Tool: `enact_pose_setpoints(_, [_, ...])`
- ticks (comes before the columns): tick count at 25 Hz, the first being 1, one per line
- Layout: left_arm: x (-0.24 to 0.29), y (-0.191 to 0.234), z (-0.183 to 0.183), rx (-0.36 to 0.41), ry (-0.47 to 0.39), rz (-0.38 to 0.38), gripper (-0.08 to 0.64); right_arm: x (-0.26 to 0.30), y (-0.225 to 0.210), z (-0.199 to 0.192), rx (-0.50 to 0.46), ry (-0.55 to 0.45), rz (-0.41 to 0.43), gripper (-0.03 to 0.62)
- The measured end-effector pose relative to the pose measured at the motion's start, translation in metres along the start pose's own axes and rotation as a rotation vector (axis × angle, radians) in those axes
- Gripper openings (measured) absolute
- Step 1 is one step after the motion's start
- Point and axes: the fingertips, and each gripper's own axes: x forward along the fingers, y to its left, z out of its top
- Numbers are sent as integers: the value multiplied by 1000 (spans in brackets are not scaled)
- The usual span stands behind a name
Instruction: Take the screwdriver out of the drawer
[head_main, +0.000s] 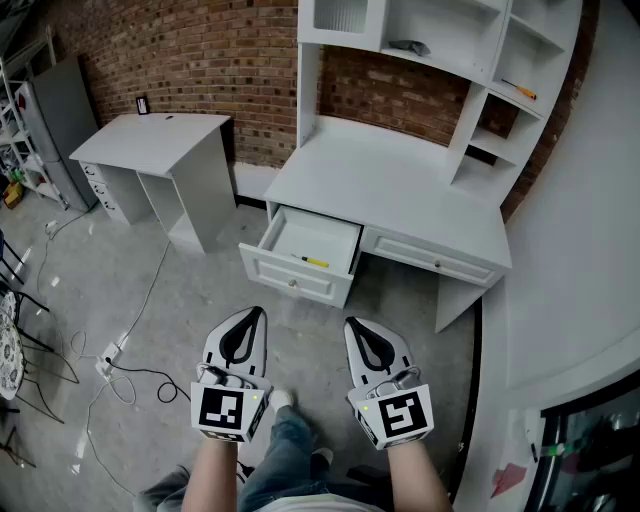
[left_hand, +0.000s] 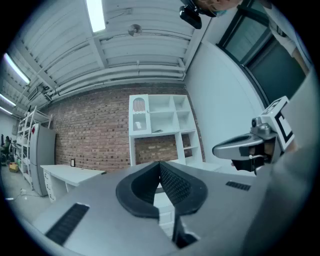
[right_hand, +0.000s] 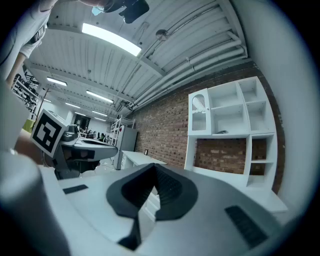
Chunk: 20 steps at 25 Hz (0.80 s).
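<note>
A yellow-handled screwdriver (head_main: 314, 261) lies in the open left drawer (head_main: 301, 258) of the white desk (head_main: 390, 185). My left gripper (head_main: 251, 316) and right gripper (head_main: 353, 324) are held side by side in front of the desk, well short of the drawer, pointing level toward it. Both have their jaws shut with nothing between them. In the left gripper view the pads meet at the tip (left_hand: 160, 163), and the right gripper (left_hand: 250, 147) shows at the right. The right gripper view shows the closed tip (right_hand: 154, 165) and the left gripper (right_hand: 75, 145) at the left.
A white hutch with shelves (head_main: 440, 50) stands on the desk against the brick wall. A second white desk (head_main: 150, 150) stands to the left. Cables and a power strip (head_main: 110, 360) lie on the grey floor. The desk's right drawer (head_main: 430, 258) is closed.
</note>
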Motion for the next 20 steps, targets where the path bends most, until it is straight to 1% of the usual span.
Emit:
enact_pose_setpoints(6, [17,16,-4,-22,3,-7,12,24,0,-4,-20,5,5,8])
enact_pose_setpoints(10, [34,40,-10,-15,-6,8,12,52,-3,-4,-20,8,4,8])
enact_pose_setpoints(16, [88,87,-22,-37,-24,9,12,120,-21,-8,-53,16,13,9])
enact_pose_setpoints(20, [130,120,-37,-53,-21,7,12,175,-34,-13,-110,46,27,10])
